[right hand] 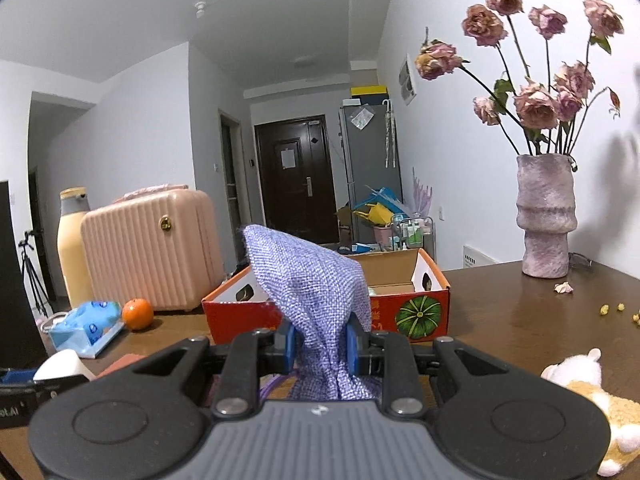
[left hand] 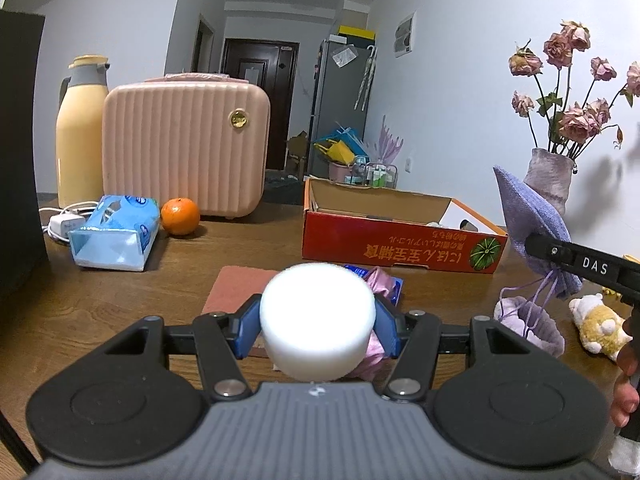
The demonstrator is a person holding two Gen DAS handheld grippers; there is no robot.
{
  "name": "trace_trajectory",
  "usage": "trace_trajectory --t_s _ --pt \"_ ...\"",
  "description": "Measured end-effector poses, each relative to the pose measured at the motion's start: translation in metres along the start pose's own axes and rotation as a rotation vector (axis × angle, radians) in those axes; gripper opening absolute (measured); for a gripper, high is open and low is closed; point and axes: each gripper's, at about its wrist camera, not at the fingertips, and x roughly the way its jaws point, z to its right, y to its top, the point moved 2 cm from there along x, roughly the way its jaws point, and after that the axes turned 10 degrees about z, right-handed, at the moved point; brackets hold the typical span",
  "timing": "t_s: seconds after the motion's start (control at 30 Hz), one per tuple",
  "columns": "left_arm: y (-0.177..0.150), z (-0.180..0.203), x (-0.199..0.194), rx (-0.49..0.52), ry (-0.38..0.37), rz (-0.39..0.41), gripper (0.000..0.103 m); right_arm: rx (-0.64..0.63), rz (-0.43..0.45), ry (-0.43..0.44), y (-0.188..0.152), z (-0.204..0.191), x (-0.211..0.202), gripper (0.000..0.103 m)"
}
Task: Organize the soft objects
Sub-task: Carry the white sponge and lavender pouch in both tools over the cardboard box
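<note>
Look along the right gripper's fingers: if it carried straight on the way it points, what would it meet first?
Probably the red cardboard box, directly beyond the right gripper and the purple woven pouch it holds; depth is uncertain.

Pink case [left hand: 186,146], thermos [left hand: 82,136], orange [left hand: 180,216], vase w/ roses [right hand: 546,220].

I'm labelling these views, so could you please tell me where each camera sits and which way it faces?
Left wrist: on the left gripper, looking along its fingers, which hold a white foam cylinder, across the table toward the box; a hand shows at right.
Right wrist: on the right gripper, looking past its purple pouch toward the box and vase.
Both share the box, suitcase, orange, pouch and plush toy.
</note>
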Motion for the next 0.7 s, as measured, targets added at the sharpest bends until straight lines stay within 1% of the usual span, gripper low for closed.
trace_trajectory --t_s 0.3,0.7 --pt "0.007 0.025 0.005 0.008 -0.027 0.035 0.059 0.015 0.027 -0.021 0.004 0.009 0.004 0.023" --pt "0.027 0.055 0.029 -0.023 -0.045 0.076 0.059 0.043 0.061 -0.027 0.011 0.021 0.016 0.023"
